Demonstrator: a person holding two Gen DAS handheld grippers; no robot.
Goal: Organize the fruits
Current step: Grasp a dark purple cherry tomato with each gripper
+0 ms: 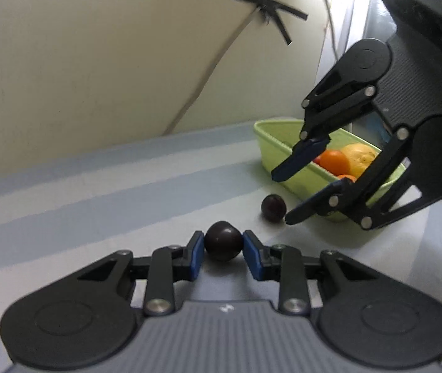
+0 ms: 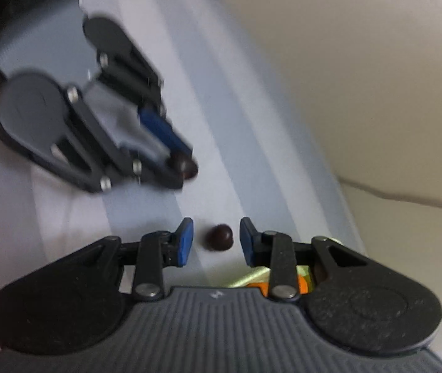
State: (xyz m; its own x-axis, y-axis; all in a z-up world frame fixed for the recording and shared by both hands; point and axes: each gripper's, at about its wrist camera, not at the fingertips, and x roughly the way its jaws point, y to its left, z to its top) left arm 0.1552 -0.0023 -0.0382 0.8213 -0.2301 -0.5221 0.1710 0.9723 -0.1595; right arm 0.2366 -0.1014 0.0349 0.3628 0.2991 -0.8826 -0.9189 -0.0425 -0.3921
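A dark round fruit [image 1: 223, 245] sits between the blue pads of my left gripper [image 1: 223, 239], which is shut on it just above the striped cloth. A second dark fruit [image 1: 273, 207] lies on the cloth beside the green basket [image 1: 267, 149]. My right gripper [image 1: 283, 197] hangs open over that second fruit. In the right wrist view this fruit [image 2: 219, 237] shows between the right gripper's [image 2: 216, 233] spread fingers, with a gap on both sides. The left gripper [image 2: 186, 168] appears there at upper left, blurred, with its fruit [image 2: 188, 168] at the tips.
The basket holds an orange [image 1: 334, 161], a lemon [image 1: 361, 155] and another orange partly hidden behind the right gripper. The blue-and-white striped cloth [image 1: 96, 186] covers the surface. A cream wall [image 1: 96, 77] with a taped cable [image 1: 267, 3] stands close behind.
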